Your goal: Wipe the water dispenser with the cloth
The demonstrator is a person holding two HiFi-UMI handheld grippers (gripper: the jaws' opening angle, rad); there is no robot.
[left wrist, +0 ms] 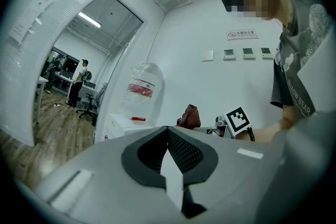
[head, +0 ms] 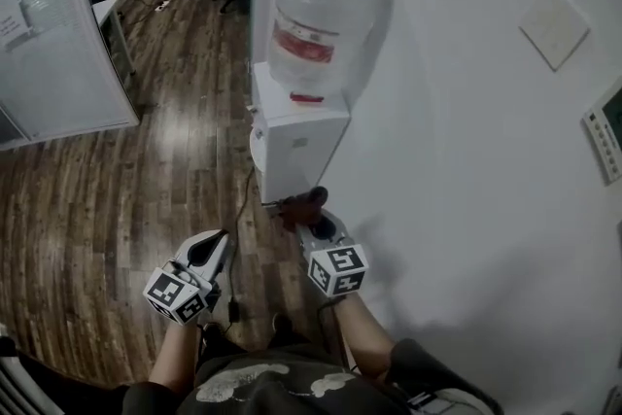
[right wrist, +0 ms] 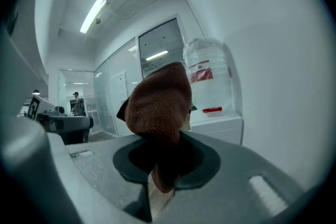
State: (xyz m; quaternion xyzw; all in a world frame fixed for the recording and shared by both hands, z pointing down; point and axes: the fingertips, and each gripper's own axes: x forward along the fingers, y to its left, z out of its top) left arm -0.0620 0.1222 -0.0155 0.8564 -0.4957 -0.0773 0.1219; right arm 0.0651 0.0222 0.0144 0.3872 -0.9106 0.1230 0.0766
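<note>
The cloth (right wrist: 157, 107) is pinched in the right gripper (head: 311, 219) close to the water dispenser (head: 296, 146), the left gripper (head: 214, 246) is pressed together empty, and the cloth could be dragged loose by a hard wipe.

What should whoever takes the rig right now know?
Left gripper: shut, empty, held low to the left of the right one.
Right gripper: shut on the cloth, raised toward the lower front of the dispenser.
The dispenser stands against the white wall with a bottle on top.
Done: cloth picked up.
Left: the wiping; no contact is visible.
</note>
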